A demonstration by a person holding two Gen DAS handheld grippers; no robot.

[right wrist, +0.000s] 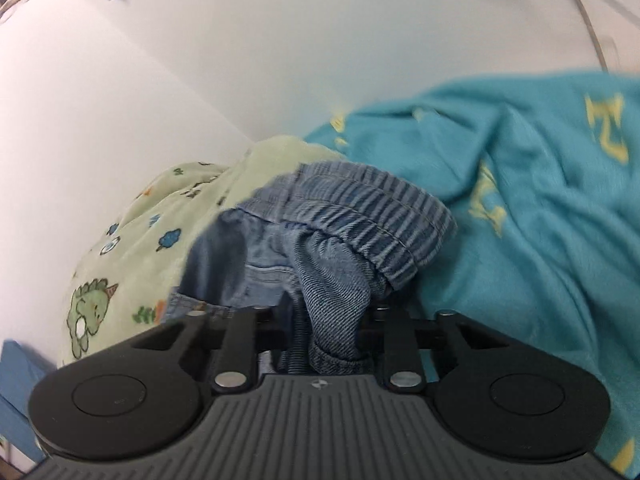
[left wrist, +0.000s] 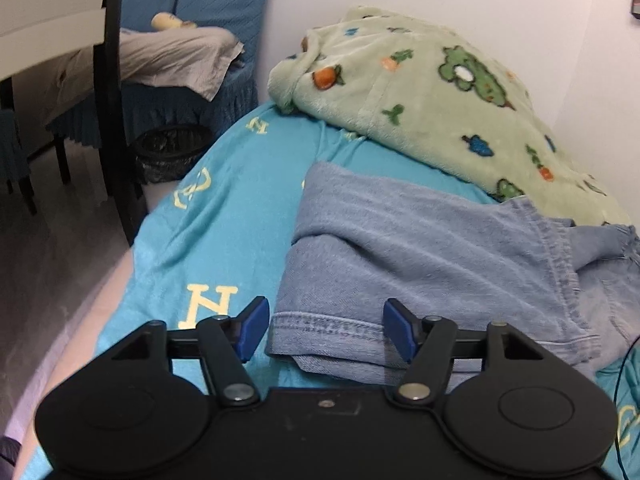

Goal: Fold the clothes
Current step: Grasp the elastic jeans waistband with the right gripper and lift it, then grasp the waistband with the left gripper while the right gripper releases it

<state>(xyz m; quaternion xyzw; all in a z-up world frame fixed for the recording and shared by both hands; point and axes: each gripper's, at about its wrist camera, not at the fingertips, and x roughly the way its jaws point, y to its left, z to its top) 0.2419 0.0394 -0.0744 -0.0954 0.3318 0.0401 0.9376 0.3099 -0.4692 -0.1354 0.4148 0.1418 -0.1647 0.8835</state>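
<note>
A pair of light blue denim jeans [left wrist: 420, 248] lies partly folded on a turquoise bed sheet [left wrist: 216, 224]. My left gripper [left wrist: 325, 330] is open, its blue pads either side of a hemmed jeans edge near me, not closed on it. In the right wrist view my right gripper [right wrist: 329, 320] is shut on bunched denim of the jeans [right wrist: 332, 300], just below the elastic waistband [right wrist: 372, 216], which is lifted off the sheet [right wrist: 540, 220]. The right fingertips are hidden by the cloth.
A pale green fleece blanket with dinosaur prints [left wrist: 432, 92] is heaped against the white wall behind the jeans; it also shows in the right wrist view [right wrist: 132, 248]. Left of the bed stand a dark chair [left wrist: 114, 112], a black bin [left wrist: 168, 152] and a blue-covered seat [left wrist: 192, 92].
</note>
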